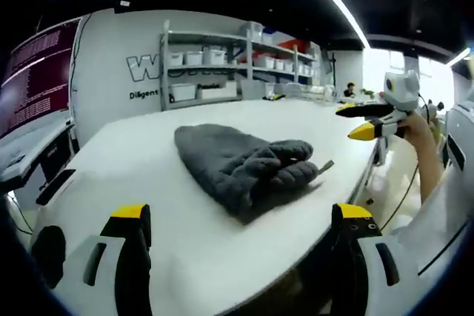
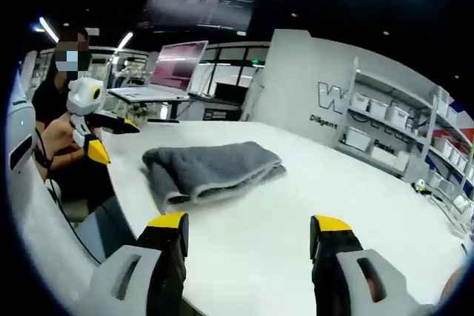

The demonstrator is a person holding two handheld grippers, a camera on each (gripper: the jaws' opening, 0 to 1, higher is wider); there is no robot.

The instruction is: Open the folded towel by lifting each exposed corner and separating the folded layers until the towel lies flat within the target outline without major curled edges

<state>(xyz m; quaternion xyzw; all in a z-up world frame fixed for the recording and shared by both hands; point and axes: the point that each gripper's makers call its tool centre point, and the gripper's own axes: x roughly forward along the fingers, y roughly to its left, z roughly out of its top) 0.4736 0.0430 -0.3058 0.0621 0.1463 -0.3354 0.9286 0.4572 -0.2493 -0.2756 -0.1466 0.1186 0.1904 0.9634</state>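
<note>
Both my grippers are wide open and holding nothing right now. My left gripper point(image 1: 241, 227) hovers over the near edge of the white table point(image 1: 148, 160), and the right gripper point(image 2: 248, 238) does the same from its side. The gray towel point(image 1: 241, 164), folded and bunched, sits mid-table, well apart from both.

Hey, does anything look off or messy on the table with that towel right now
Nothing spilled or damaged. The grey towel is simply still folded and bunched on the white table, its layers rumpled into a rolled lump at one end instead of lying flat. Both tools, left and right, are open and clear of it.
</note>
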